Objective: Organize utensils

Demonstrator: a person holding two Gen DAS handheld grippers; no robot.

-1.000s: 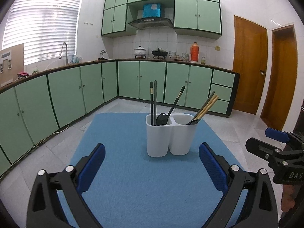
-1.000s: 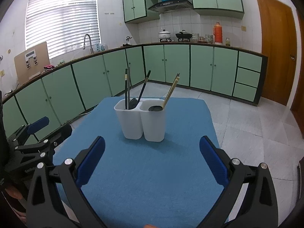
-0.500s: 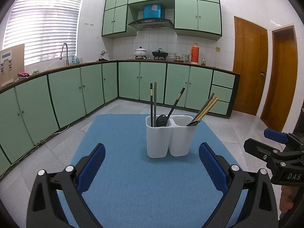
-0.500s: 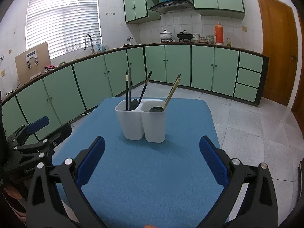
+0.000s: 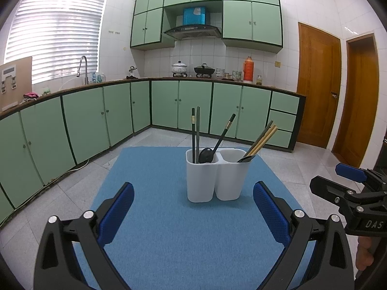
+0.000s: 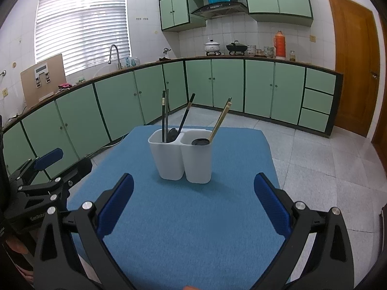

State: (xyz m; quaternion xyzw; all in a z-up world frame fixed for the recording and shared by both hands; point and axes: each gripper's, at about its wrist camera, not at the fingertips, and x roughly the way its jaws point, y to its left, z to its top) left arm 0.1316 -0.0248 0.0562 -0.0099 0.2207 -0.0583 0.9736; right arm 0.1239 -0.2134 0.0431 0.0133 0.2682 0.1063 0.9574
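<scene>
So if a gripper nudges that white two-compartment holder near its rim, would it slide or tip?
The white holder is tall with long chopsticks rising above it, so probably tips before sliding. The blue mat looks textured, likely resisting a slide. It looks like thin plastic, probably light.

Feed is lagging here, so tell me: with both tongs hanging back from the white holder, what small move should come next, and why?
Probably ease the right tongs forward toward the tan chopsticks. Both tongs are open and empty, and those chopsticks lean outward from the right compartment of the white holder, clear of the dark chopsticks in the left one, so they look easiest to grip.
</scene>
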